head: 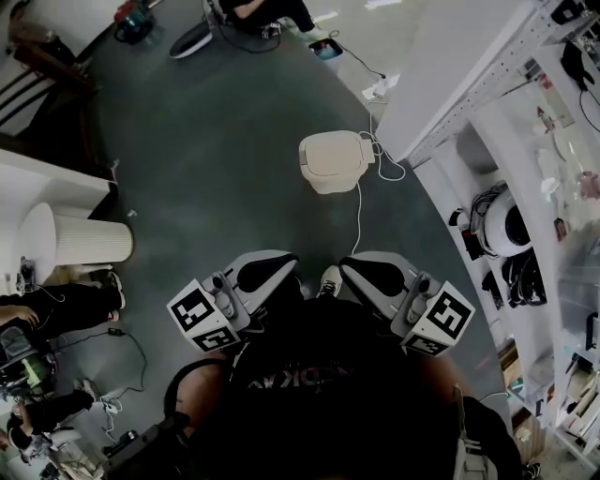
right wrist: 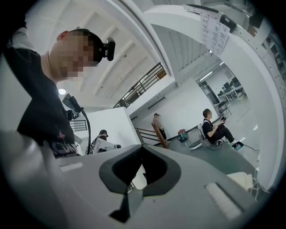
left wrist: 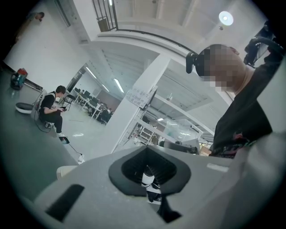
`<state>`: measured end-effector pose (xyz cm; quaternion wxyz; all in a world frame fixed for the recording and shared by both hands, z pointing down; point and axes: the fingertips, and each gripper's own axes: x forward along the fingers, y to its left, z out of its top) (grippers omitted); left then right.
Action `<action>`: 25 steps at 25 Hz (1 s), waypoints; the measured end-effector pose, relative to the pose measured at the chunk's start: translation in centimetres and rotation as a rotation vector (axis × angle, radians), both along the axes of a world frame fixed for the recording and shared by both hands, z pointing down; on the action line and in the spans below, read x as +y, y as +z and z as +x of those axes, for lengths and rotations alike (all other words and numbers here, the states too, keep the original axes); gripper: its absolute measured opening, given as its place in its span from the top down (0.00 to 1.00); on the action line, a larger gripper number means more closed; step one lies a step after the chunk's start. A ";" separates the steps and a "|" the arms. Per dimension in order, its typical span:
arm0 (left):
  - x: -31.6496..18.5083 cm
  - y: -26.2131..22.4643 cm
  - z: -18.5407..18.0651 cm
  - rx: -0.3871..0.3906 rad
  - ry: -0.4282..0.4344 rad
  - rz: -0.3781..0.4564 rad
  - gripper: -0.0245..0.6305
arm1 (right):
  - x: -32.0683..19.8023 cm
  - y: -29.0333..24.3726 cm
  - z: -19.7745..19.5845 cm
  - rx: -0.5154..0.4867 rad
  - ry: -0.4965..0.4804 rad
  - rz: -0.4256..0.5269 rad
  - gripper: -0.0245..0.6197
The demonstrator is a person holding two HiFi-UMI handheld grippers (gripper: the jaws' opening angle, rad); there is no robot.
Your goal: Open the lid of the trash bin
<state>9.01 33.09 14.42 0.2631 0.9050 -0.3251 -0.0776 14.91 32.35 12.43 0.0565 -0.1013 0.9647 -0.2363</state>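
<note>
The trash bin (head: pixel 335 160) is a small cream tub on the dark floor, some way ahead of my feet, and its lid lies closed. Both grippers are held close to my body, well short of the bin. The left gripper (head: pixel 286 267) has its jaws together and holds nothing. The right gripper (head: pixel 349 269) matches it, jaws together and empty. In the left gripper view the gripper (left wrist: pixel 149 181) fills the lower frame, and a cream edge of the bin (left wrist: pixel 66 170) peeks out at its left. The right gripper (right wrist: pixel 139 179) likewise blocks the lower part of its own view.
A white cable (head: pixel 358 214) runs along the floor from the bin toward my shoe (head: pixel 328 279). White shelving (head: pixel 525 187) lines the right side. A white ribbed cylinder (head: pixel 84 239) stands at the left. A person (head: pixel 267 11) sits on a chair far ahead.
</note>
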 end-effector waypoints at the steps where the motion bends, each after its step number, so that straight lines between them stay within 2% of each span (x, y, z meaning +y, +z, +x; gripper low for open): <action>1: 0.0 0.0 0.0 0.001 0.002 0.000 0.96 | 0.0 0.1 0.1 0.001 0.003 0.003 0.95; 7: -1.0 0.0 -1.5 0.006 0.002 -0.003 0.96 | -0.8 -0.8 -0.3 -0.033 0.045 0.000 0.95; 13: -2.8 -0.5 -3.1 -0.013 0.044 0.016 0.96 | -2.5 -0.4 -1.5 0.005 0.117 0.005 0.95; 18: -4.0 -0.2 -6.3 -0.045 0.043 0.030 0.96 | -3.6 -0.3 -4.4 0.015 0.149 -0.001 0.95; 25: -6.6 0.0 -11.3 -0.006 0.058 0.009 0.96 | -5.6 -0.5 -8.5 0.037 0.196 -0.009 0.95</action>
